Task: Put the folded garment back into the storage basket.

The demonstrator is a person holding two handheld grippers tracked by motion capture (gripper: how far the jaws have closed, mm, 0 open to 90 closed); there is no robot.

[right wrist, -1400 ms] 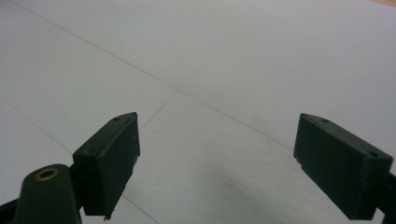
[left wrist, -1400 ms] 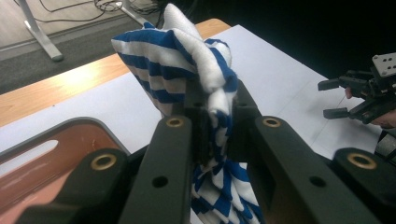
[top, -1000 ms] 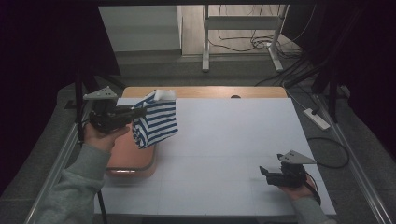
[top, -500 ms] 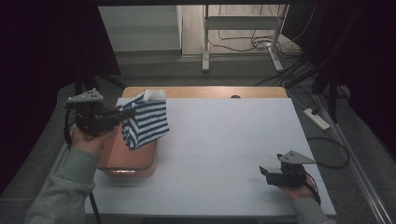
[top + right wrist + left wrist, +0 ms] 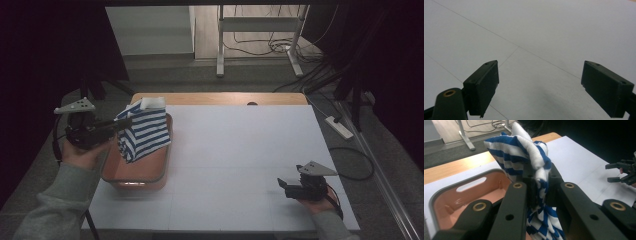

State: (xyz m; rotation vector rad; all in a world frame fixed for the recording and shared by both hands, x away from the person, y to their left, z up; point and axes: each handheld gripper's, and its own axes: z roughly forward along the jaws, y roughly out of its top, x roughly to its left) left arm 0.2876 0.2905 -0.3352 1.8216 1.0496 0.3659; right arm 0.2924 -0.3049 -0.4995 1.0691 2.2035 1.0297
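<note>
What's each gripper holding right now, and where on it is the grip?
The left gripper pinches the striped cloth at a bunched fold near its top, above the pink tray. The right gripper holds nothing.

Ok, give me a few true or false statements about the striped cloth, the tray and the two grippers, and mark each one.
1. The left gripper is shut on the striped cloth. True.
2. The cloth lies flat on the white table. False: it hangs from the jaws above the tray.
3. The tray is blue. False: it is salmon pink.
4. The right gripper has its jaws open with nothing between them. True.
5. The right gripper is above the tray. False: it is at the table's near right corner, far from the tray.
</note>
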